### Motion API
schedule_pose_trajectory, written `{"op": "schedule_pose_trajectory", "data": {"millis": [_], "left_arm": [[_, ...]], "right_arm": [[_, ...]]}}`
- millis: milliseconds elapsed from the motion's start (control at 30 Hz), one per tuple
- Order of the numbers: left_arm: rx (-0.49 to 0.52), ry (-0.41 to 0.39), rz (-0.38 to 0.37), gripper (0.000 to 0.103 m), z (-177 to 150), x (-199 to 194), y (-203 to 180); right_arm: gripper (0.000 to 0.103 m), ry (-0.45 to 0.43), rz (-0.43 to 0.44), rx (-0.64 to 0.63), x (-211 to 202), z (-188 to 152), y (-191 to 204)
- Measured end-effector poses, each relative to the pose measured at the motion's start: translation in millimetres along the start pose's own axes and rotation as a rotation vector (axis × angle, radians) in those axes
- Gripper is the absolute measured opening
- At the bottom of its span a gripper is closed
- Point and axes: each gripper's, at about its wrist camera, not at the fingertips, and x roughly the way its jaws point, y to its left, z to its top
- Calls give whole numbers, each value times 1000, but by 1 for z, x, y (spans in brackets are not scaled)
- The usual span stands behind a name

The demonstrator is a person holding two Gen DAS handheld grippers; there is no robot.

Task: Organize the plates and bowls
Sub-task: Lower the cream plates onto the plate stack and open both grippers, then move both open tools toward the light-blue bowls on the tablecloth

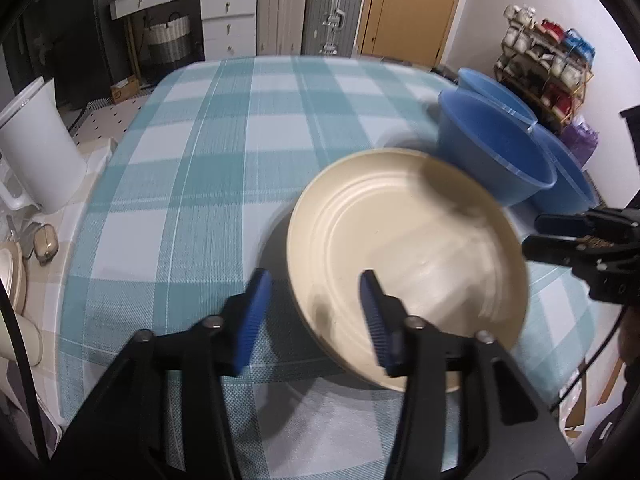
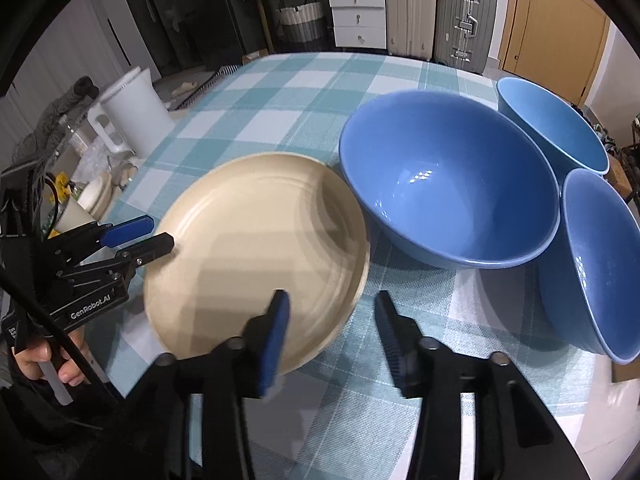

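Bench (image 2: 280,92), checked cloth.

Bowls, blue, three: large bowl (image 2: 448,192) mid-bench, two smaller (image 2: 560,128) (image 2: 600,264) at its right. Glossy, likely ceramic: stiff, weighty, slippery, chip-prone. Hold by the rim, one finger inside.

Plate (image 2: 256,256), cream, shallow, ridged, just left of the large bowl, rim nearly touching it. Matte, probably light; pinch at the raised rim.

Left gripper (image 1: 316,312): open, straddling the plate's near-left rim, pads clear. Right gripper (image 2: 332,332): open, astride its right rim, gripping nothing.

cream plate (image 1: 408,248) (blurred) between parted left gripper (image 1: 316,312) fingers (image 1: 256,312).
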Motion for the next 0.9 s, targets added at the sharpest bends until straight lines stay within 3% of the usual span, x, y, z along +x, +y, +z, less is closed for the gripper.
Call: {"op": "schedule_pose_trajectory", "data": {"millis": [67, 133, 200, 400, 467, 533, 900], "left_arm": [[1, -26, -21, 64, 4, -11, -1], [8, -35, -35, 73, 8, -19, -2], [14, -48, -46, 76, 12, -26, -6], [37, -73, -93, 89, 25, -43, -18], [42, -85, -111, 103, 31, -49, -23], [45, -104, -122, 102, 35, -54, -27], [74, -154, -166, 102, 70, -78, -45]], "right_arm": [[55, -10, 2, 0, -6, -1, 0], [76, -27, 14, 6, -13, -1, 1], [85, -62, 27, 20, -23, -1, -1], [90, -125, 35, 42, -48, -1, -9], [93, -159, 33, 42, -60, -1, -11], [98, -181, 27, 51, -69, -1, -16], [101, -313, 31, 113, -131, -1, -44]]}}
